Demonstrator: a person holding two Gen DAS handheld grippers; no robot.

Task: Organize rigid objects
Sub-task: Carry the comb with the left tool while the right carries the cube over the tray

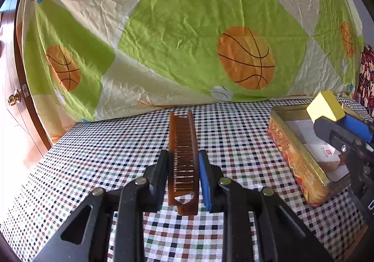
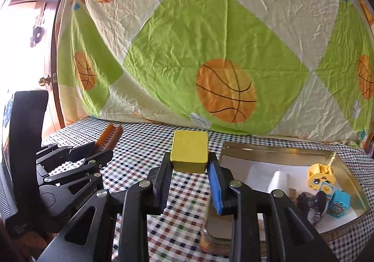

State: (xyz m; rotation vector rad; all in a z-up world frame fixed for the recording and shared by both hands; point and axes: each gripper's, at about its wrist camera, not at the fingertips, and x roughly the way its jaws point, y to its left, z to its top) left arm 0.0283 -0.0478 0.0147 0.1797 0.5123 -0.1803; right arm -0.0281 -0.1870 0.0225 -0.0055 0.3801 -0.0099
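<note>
Left claw: left claw (image 1: 183, 180) clamped narrow on a brown comb (image 1: 182, 161), which points away along the fingers, above the checked worktop (image 1: 105, 168).
Right claw: right claw (image 2: 189, 175) clamped on a yellow block (image 2: 189, 152), held off the cloth just left of the tin.
Left view only: shows the comb's teeth and looped handle end close up; the gold tin (image 1: 301, 164) from its printed red-and-gold side wall, with white paper and a pale box inside; the toys are not seen from here. The right claw and its block sit at the far right, over the tin's far end.
Right view only: looks into the tin (image 2: 275, 152), open-topped. Contents: white paper lining, a white upright piece (image 2: 279, 180), a yellow toy (image 2: 320, 175), a blue printed cube (image 2: 339, 203), a dark lump (image 2: 313, 206) touching the cube.
Backdrop: basketball-print sheet (image 2: 210, 51) hangs behind the worktop in both views; wooden door with brass knob (image 1: 14, 98) at left.
</note>
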